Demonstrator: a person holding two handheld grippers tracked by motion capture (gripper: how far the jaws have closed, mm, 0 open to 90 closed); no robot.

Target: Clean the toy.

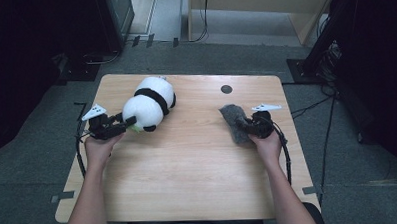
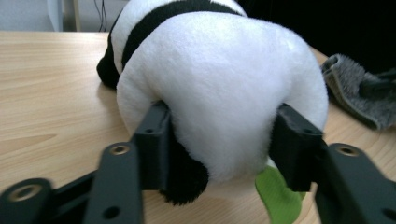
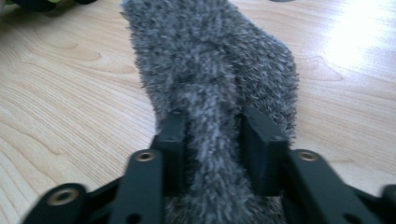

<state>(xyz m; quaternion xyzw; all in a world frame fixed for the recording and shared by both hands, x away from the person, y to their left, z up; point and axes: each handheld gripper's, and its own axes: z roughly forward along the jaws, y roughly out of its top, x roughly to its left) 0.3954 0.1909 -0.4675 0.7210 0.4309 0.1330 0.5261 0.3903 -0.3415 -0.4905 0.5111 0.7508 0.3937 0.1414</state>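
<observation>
Wooden table (image 1: 189, 177), light grain, rounded corners, with a small dark round disc (image 1: 226, 89) near its far edge.

Item one: plush panda (image 1: 148, 103), white body with black bands and black limbs, lying on its side on the left half of the table, toward the far edge. A green leaf-shaped piece (image 2: 278, 198) pokes out beneath its rounded end. In the left gripper view the panda (image 2: 219, 93) fills most of the frame, resting on the tabletop.

Item two: left gripper (image 1: 121, 125), held in the person's left hand (image 1: 100, 148), lying low and pointing at the panda's near end. Its jaws stand either side of the white rump, both pads against the plush, which bulges between them; the hold looks loose rather than a hard squeeze.

Item three: grey fuzzy cloth (image 1: 233, 122), a shaggy elongated piece lying flat on the right half of the table, well apart from the panda. In the right gripper view the cloth (image 3: 215, 70) stretches away from the jaws across the wood.

Item four: right gripper (image 1: 248, 125), held in the person's right hand (image 1: 267, 144), at the cloth's near end. A raised ridge of the cloth sits between its jaws, pads touching the pile on both sides.

Both forearms come in from the near edge.
</observation>
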